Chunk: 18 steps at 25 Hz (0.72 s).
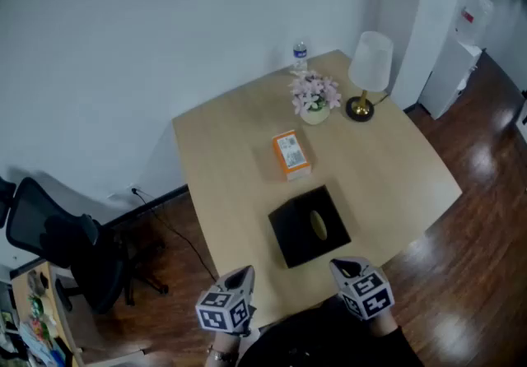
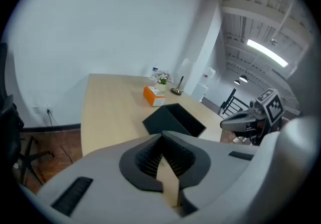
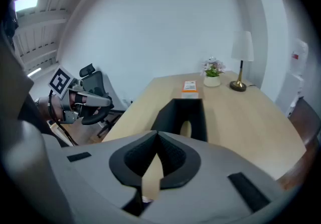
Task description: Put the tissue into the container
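Note:
An orange tissue box (image 1: 291,154) lies near the middle of the light wood table (image 1: 395,168). Just in front of it stands an open black container (image 1: 309,225) with an oval hole in one wall. My left gripper (image 1: 244,276) hovers at the table's near edge, left of the container, shut and empty. To the container's right my right gripper (image 1: 347,267) is level with it, shut too, nothing held. In the left gripper view the shut jaws (image 2: 161,140) point at the container (image 2: 174,120) and box (image 2: 153,95). The right gripper view shows the container (image 3: 183,117) ahead and the box (image 3: 189,87) beyond.
A pot of pink flowers (image 1: 314,98), a white-shaded lamp (image 1: 369,73) and a water bottle (image 1: 300,55) stand at the table's far corner. A black office chair (image 1: 66,242) is on the floor to the left, with a cable running along the wall.

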Available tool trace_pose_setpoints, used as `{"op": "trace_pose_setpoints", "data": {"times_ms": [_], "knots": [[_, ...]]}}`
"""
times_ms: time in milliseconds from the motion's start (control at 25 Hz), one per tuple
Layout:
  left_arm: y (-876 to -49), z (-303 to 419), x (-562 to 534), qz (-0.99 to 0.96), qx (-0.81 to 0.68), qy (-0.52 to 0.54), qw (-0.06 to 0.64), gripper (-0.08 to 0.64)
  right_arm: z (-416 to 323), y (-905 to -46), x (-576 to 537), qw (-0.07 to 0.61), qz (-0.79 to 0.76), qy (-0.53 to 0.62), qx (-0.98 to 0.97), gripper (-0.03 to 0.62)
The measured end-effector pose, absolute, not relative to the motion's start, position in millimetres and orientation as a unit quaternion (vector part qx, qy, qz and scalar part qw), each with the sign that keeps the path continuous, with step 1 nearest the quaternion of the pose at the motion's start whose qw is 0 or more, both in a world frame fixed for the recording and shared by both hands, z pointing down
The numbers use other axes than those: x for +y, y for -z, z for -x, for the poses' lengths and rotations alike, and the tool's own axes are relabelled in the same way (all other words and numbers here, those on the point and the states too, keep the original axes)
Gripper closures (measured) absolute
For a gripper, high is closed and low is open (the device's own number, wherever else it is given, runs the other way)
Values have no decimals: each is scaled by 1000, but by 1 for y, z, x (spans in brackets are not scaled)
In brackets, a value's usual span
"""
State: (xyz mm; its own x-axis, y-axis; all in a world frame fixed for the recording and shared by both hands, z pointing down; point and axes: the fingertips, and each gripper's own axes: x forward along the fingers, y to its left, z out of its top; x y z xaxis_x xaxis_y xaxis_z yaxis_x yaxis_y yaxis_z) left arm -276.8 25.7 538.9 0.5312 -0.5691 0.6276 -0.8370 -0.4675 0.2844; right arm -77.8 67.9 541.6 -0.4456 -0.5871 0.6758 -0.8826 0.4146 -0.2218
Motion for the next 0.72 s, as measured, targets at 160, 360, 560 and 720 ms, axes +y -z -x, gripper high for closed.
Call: {"op": "trace_pose_setpoints", "data": {"times_ms": [160, 360, 560, 720], "knots": [[-520, 190, -26, -838, -416, -237, 264, 560, -9, -540, 55, 249, -481, -295, -787, 588], [-504, 124, -129, -830, -452, -244, 216, 560, -82, -556, 33, 242, -475, -312, -787, 588], [-503, 85, -211, -799, -497, -231, 248, 547, -126, -567, 3, 241, -462, -321, -791, 588], [-527, 61, -259, -773, -507, -261, 279, 126, -147, -568, -12, 230, -465, -341, -784, 588]]}}
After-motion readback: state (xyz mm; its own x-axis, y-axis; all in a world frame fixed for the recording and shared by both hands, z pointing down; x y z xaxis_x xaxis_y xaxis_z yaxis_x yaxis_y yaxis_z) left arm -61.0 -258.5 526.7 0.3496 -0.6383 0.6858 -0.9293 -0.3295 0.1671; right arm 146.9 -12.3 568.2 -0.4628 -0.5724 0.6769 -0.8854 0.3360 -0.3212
